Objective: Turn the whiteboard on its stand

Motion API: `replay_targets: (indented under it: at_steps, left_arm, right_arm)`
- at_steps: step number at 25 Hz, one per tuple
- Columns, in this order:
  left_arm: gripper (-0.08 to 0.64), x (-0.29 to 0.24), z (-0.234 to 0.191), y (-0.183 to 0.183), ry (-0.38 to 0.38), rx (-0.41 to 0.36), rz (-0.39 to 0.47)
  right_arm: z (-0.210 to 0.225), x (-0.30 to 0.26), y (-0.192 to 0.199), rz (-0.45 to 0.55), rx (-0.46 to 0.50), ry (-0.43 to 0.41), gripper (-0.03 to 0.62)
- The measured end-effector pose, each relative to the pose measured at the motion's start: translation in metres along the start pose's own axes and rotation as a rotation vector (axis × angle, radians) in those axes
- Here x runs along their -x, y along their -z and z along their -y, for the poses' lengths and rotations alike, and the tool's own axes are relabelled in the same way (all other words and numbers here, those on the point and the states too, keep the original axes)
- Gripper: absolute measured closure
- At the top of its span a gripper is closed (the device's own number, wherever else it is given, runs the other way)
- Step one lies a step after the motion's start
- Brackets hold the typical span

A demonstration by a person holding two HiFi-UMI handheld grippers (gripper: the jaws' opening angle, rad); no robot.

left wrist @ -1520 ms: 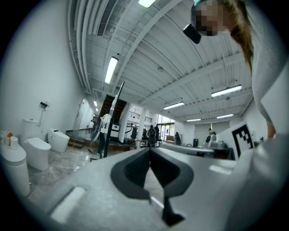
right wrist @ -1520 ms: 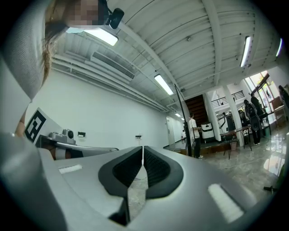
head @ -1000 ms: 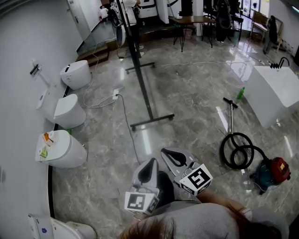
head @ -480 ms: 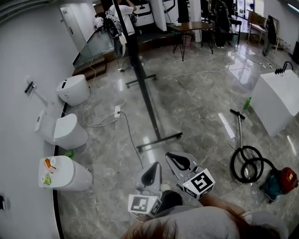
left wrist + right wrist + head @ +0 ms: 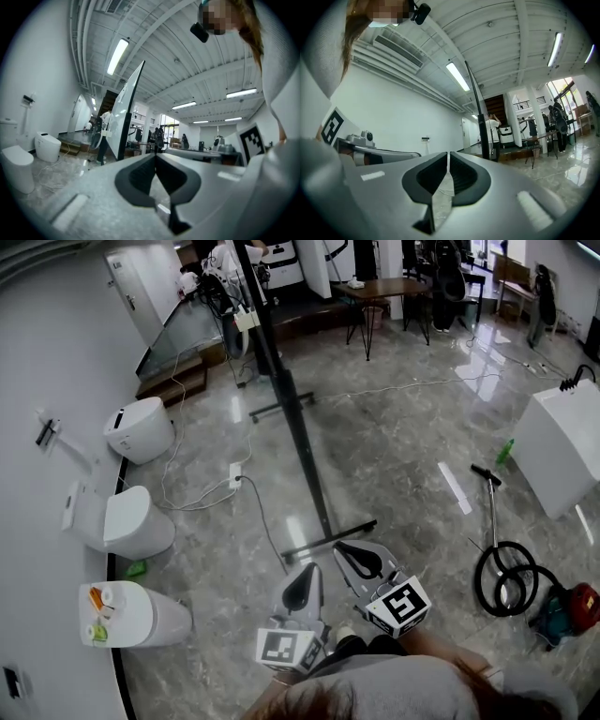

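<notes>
Bottom centre of the head view: the left gripper (image 5: 305,573) has its jaws pressed together with nothing between them. Right beside it, the right gripper (image 5: 352,557) is the same, jaws closed and empty. Just above them the stand's foot (image 5: 330,541) rests on the marble floor (image 5: 403,456). The whiteboard (image 5: 281,381), seen edge-on, rises from it toward the upper centre, apart from both grippers. Along the left wall stand toilets (image 5: 131,521), a vacuum cleaner (image 5: 562,606) lies lower right, and a table (image 5: 384,284) stands far off at the top.

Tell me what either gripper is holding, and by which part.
Nothing. The left gripper and right gripper are both shut and empty; the whiteboard stands untouched ahead.
</notes>
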State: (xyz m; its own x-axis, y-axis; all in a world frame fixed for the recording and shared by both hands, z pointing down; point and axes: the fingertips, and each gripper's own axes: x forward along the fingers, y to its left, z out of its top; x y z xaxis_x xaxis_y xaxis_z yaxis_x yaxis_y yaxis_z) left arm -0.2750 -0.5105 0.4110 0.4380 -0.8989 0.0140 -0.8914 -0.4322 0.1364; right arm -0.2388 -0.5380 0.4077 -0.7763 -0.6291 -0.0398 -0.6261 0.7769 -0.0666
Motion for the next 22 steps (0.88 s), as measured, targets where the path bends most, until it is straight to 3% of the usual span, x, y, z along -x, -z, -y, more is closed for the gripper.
replay_targets:
  at_steps: [4,11,14,22]
  left_arm:
    - [0.563,-0.019,-0.005,0.003,-0.002,0.030,-0.010]
    - [0.563,-0.037,-0.023,-0.002,-0.050,0.023,0.000]
    - [0.563,-0.040,-0.028,-0.002,-0.079,0.034,-0.002]
    - [0.563,-0.028,-0.056,-0.002,-0.159,0.043,0.000]
  right_arm:
    - [0.023,-0.009,0.005,-0.032,-0.010,0.027,0.571]
    - [0.051,-0.039,0.010,-0.057,0.004,-0.018,0.563]
    - [0.072,-0.060,0.013,-0.077,0.027,0.007,0.482]
    - [0.157,-0.164,-0.008,-0.051,0.042,0.113,0.364]
